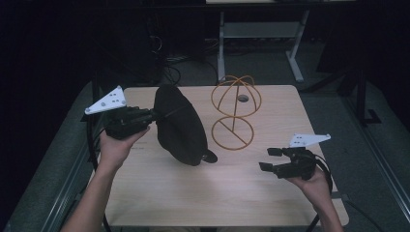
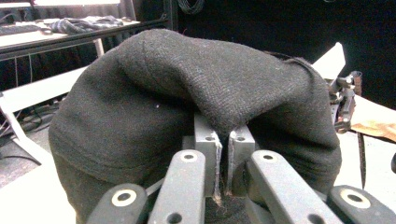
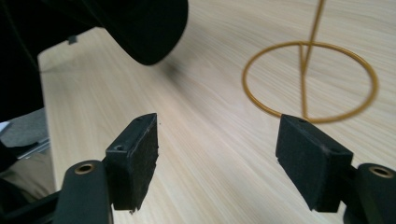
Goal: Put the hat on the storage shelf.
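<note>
Black hat held aloft beside a wire stand

At nine o'clock, our left gripper (image 1: 145,117) has its fingers (image 2: 205,140) pinched on the black wool hat (image 1: 180,124), hanging over the worktop (image 1: 203,193). Our right gripper (image 1: 271,159) waits empty at four o'clock, fingers (image 3: 133,158) spread. We judge the hat belongs on the gold wire stand (image 1: 235,112): lift clear, centre over the dome.

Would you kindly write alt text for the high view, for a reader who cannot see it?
The left gripper is shut on the rim of a black hat, held tilted over a light wooden table. A gold wire hat stand stands just beyond it. The right gripper hovers open near the table's right side, holding nothing.
</note>
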The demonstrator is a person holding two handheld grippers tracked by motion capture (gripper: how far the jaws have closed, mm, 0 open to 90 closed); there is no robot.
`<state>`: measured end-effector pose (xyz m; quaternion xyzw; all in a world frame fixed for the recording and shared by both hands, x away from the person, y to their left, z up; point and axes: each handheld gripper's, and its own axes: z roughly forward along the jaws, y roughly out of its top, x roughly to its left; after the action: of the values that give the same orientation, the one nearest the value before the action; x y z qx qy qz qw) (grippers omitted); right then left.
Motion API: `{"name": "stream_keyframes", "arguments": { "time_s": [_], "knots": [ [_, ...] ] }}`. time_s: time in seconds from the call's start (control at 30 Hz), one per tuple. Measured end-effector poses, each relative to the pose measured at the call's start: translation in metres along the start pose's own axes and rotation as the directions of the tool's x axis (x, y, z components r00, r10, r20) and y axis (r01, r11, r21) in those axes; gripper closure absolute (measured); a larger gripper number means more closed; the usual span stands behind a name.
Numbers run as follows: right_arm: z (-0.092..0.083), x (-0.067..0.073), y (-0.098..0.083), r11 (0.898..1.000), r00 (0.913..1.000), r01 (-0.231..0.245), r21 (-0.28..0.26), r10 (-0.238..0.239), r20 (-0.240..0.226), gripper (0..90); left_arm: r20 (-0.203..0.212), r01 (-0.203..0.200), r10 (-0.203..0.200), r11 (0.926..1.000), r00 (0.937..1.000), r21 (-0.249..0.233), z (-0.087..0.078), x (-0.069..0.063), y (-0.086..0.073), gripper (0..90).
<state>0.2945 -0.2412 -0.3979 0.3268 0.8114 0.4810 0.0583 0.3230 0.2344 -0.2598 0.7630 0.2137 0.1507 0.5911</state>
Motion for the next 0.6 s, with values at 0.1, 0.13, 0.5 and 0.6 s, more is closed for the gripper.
{"name": "stream_keyframes", "arguments": {
  "time_s": [0.1,0.13,0.5,0.6],
  "knots": [
    [-0.001,-0.006,-0.007,1.000,0.9997,-0.016,0.004,0.016,0.021,26.8,0.003,-0.003,0.003,1.0000,1.0000,0.001,0.003,0.002,0.005,86.2],
    [-0.002,-0.008,-0.010,1.000,0.9993,-0.023,0.012,0.023,0.031,26.7,0.003,-0.001,0.001,1.0000,1.0000,0.000,0.004,0.002,0.006,86.2],
    [-0.013,-0.019,-0.020,0.999,0.9950,-0.040,-0.004,0.040,0.091,26.3,0.006,-0.017,0.017,0.9998,0.9998,0.003,0.018,0.011,0.032,86.2],
    [-0.016,-0.022,-0.023,0.999,0.9931,-0.049,-0.004,0.049,0.106,26.3,0.008,-0.025,0.025,0.9996,0.9997,0.012,0.024,0.014,0.040,86.3]
  ]
}}
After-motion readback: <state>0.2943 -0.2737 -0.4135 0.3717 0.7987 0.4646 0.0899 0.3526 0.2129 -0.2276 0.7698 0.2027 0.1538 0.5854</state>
